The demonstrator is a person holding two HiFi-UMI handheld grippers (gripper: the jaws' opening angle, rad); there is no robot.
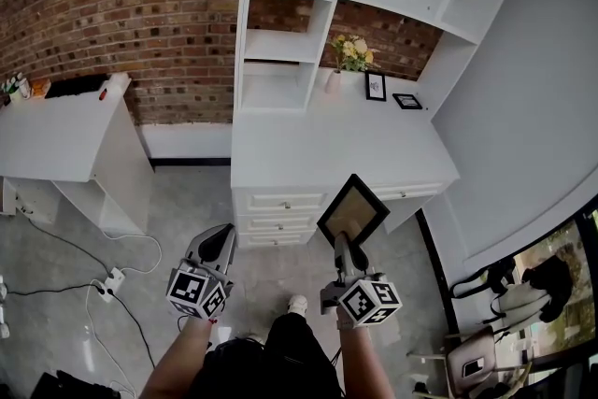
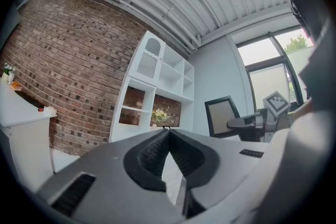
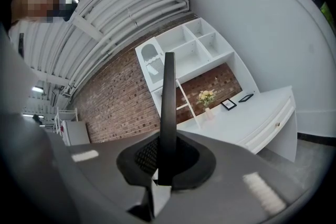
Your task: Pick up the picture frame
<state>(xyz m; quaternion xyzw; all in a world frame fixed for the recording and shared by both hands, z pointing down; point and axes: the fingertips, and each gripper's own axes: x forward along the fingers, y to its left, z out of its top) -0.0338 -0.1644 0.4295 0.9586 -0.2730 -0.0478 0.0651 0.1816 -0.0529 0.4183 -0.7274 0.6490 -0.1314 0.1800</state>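
A black picture frame (image 1: 353, 210) with a tan backing is held up in front of the white desk (image 1: 280, 149), gripped at its lower edge by my right gripper (image 1: 342, 243), which is shut on it. In the right gripper view the frame (image 3: 168, 113) stands edge-on between the jaws. In the left gripper view the same frame (image 2: 222, 116) shows off to the right. My left gripper (image 1: 220, 243) hangs over the floor left of the desk drawers, jaws together with nothing between them (image 2: 168, 132).
On the desk stand a vase of flowers (image 1: 349, 56) and two small black frames (image 1: 376, 86), (image 1: 406, 101), under white shelving (image 1: 280, 51). A white cabinet (image 1: 65, 140) stands at left, cables and a power strip (image 1: 110, 280) on the floor, and a chair (image 1: 472, 360) at lower right.
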